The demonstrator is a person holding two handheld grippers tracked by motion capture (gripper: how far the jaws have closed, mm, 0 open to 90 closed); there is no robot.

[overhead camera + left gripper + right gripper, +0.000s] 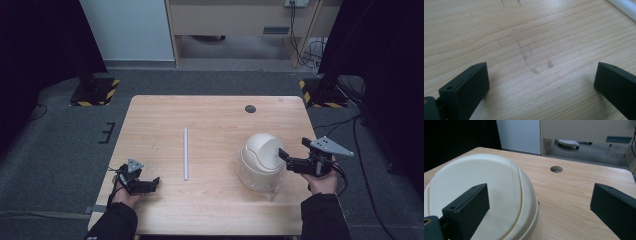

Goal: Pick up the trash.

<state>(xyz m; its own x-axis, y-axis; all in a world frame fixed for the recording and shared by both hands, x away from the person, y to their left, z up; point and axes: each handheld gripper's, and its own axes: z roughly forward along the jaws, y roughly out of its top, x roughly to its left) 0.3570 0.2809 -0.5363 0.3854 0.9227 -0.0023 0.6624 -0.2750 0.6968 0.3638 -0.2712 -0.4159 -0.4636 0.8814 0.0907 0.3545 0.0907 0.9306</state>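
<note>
Wooden table [215, 200] with a domed cream bin, a white rod, and a gripper in each hand.

Cream bin [262, 156], a domed swing-lid top over a clear body, stands right of the table's middle, nearer the front edge; a small round hole [250, 108] in the tabletop lies beyond the bin, near the far edge. White rod [185, 152] lies well to the left of the bin, flat, its long axis running from front to back. Right gripper [283, 154] is held level just to the right of the bin, pointing left at the dome, its jaws spread wide with one close against the lid and nothing between them. Left gripper [156, 181] rests low at the front left, far from the bin and left of the rod, its jaws wide apart over bare wood.
</note>
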